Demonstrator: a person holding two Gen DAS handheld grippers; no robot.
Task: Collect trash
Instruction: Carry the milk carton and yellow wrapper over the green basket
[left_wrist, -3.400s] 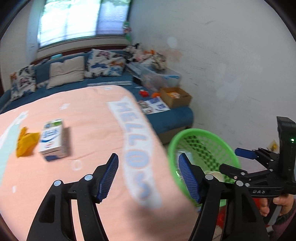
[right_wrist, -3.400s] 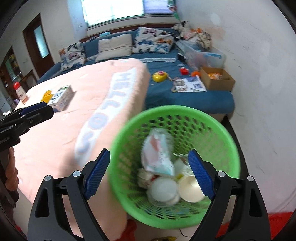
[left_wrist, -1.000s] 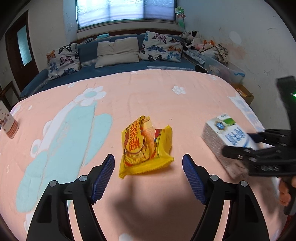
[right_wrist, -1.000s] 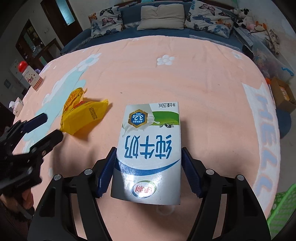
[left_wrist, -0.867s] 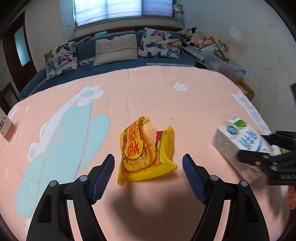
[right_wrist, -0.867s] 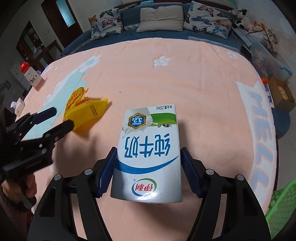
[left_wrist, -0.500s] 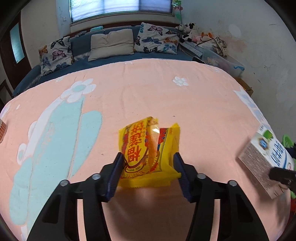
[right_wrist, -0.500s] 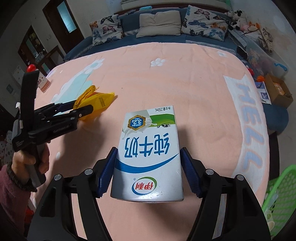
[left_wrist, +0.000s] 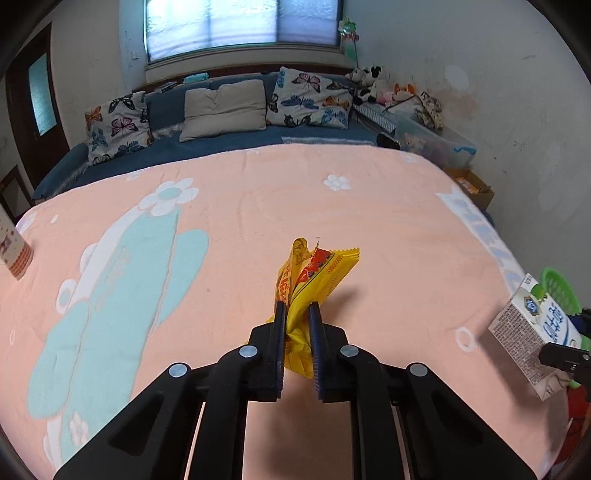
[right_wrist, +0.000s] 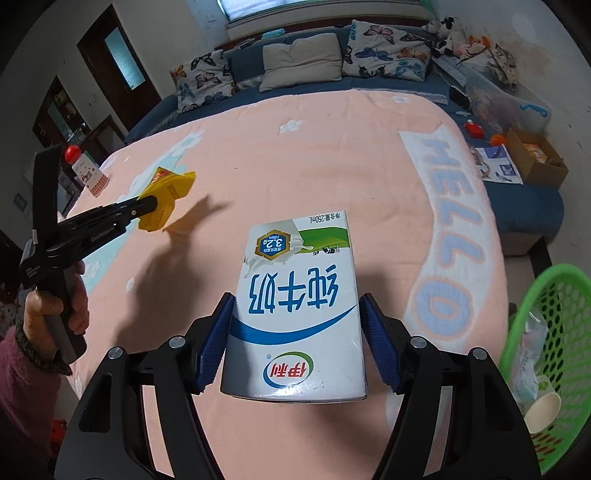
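A yellow snack wrapper (left_wrist: 314, 280) is pinched upright between the blue pads of my left gripper (left_wrist: 296, 317), whose jaws are closing on it; it hangs just above the pink blanket. From the right wrist view the same wrapper (right_wrist: 166, 199) shows at the left gripper's tip, held by a hand in a maroon sleeve. My right gripper (right_wrist: 297, 325) is shut on a white and blue milk carton (right_wrist: 299, 306), lifted off the blanket. That carton (left_wrist: 532, 332) appears at the right edge of the left wrist view. A green basket (right_wrist: 554, 332) holding trash stands at the right.
The pink blanket (left_wrist: 258, 206) covers a wide bed. A small patterned cup (right_wrist: 90, 173) with a red top sits near its far left edge. Pillows (left_wrist: 225, 110) line the blue sofa behind. A cardboard box (right_wrist: 535, 158) and toys lie on the right.
My left gripper closed on the yellow wrapper and lifted it, folding it upright. My right gripper carried the milk carton to the right, bringing the green basket into view.
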